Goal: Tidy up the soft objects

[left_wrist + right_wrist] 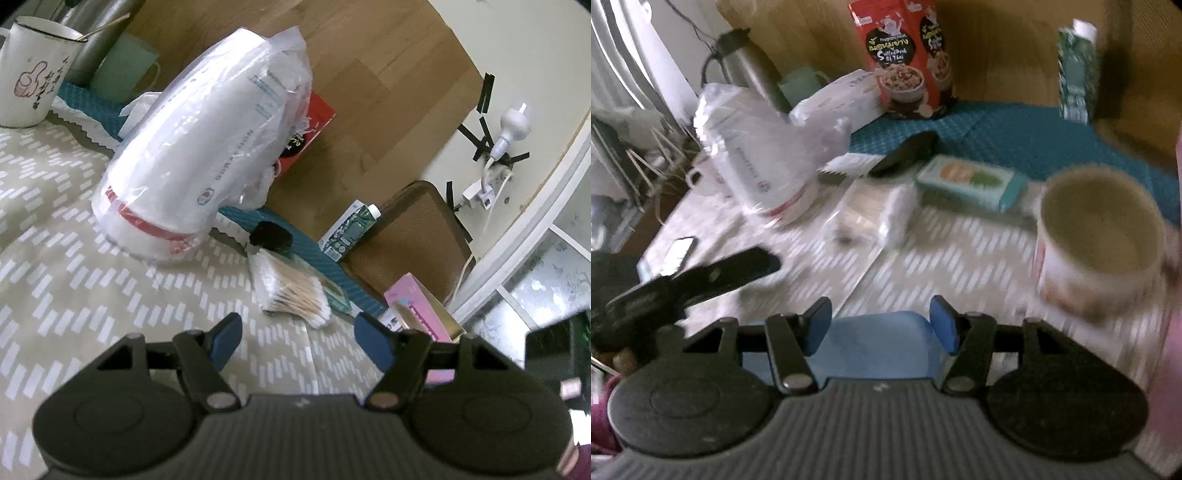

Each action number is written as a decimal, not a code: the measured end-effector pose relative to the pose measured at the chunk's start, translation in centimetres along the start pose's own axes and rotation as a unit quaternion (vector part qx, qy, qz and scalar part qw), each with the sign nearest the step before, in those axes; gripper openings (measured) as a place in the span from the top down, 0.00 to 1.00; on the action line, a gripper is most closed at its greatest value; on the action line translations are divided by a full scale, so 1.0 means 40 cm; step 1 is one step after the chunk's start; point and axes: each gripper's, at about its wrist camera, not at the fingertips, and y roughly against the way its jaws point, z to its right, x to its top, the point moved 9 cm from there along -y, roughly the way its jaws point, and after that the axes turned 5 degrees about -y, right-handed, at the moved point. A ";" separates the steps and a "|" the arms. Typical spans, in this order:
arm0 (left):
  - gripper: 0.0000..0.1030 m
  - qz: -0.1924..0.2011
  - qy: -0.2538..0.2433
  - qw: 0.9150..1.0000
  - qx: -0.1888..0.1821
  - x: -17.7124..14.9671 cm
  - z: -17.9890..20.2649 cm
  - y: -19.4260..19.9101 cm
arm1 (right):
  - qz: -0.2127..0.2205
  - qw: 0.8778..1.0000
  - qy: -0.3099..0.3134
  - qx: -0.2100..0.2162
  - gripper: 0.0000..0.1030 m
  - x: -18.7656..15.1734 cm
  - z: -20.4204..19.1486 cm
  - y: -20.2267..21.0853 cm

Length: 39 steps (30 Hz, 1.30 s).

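My left gripper (pixel 297 341) hangs open over the patterned tablecloth (pixel 74 295) with nothing between its blue pads. Just ahead of it lies a clear bag of cotton swabs (pixel 291 291). Further back, a stack of white paper cups in a plastic bag (pixel 199 147) lies tilted on its side. In the blurred right wrist view my right gripper (pixel 881 325) is shut on a light blue soft pad (pixel 882 343), which fills the gap between the fingers and stays sharp against the smeared table. The swab bag (pixel 886 218) and the cup bag (pixel 757 158) lie beyond it.
A white mug (pixel 33 70), red snack box (pixel 905 62), green carton (pixel 351 229), pink box (pixel 421 310) and black round lid (pixel 271 236) stand around. A wide mug (pixel 1100 236), a teal box (pixel 971 184) and a phone (pixel 668 254) show in the right view.
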 end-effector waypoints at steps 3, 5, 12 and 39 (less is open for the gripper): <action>0.31 -0.005 -0.008 1.000 0.002 -0.002 0.004 -0.001 | 0.020 0.999 -0.018 0.029 0.40 -0.051 -0.019 0.032; 0.31 -0.011 -0.007 1.000 0.004 -0.005 0.005 0.000 | 0.042 0.998 -0.029 0.041 0.40 -0.071 -0.024 0.058; 0.29 -0.008 -0.016 1.000 0.004 0.003 -0.009 0.041 | 0.137 0.989 -0.051 0.010 0.39 -0.077 0.020 0.126; 0.09 -0.109 -0.131 0.985 -0.024 -0.064 0.052 0.007 | 0.090 0.973 0.195 -0.078 0.21 -0.169 -0.090 -0.025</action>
